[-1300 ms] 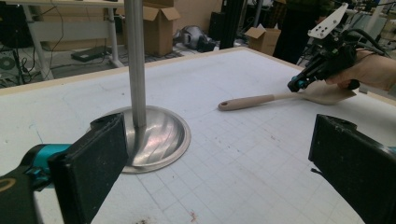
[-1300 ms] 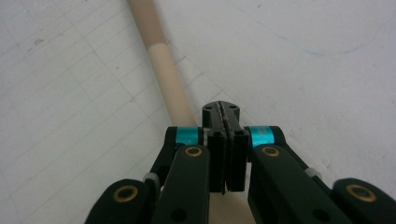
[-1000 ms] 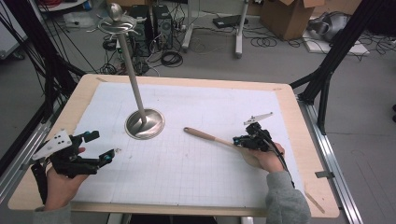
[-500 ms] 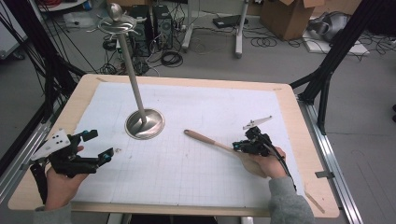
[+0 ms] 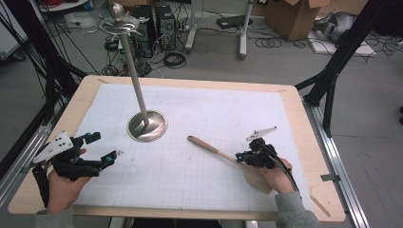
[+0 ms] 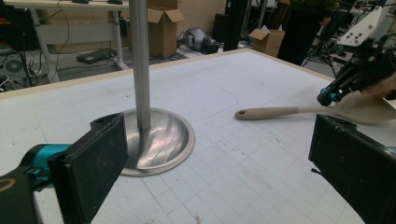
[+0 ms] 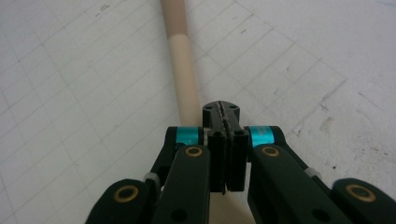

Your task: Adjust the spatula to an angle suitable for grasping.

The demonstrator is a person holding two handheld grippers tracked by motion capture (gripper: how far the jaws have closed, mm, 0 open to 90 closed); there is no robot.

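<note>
This is a lab or workshop space. A wooden table (image 5: 304, 114) topped with a gridded white mat (image 5: 228, 118) stands on a grey floor, with black frame struts (image 5: 332, 71) at its edges. Beyond its far edge lie tangled cables (image 5: 173, 59), computer towers (image 5: 157, 21) and cardboard boxes (image 5: 294, 16).

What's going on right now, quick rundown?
Left gripper open, idle. Right gripper shut over beige wooden spatula, flat on table. Tall steel stand apart, nothing blocking.
</note>
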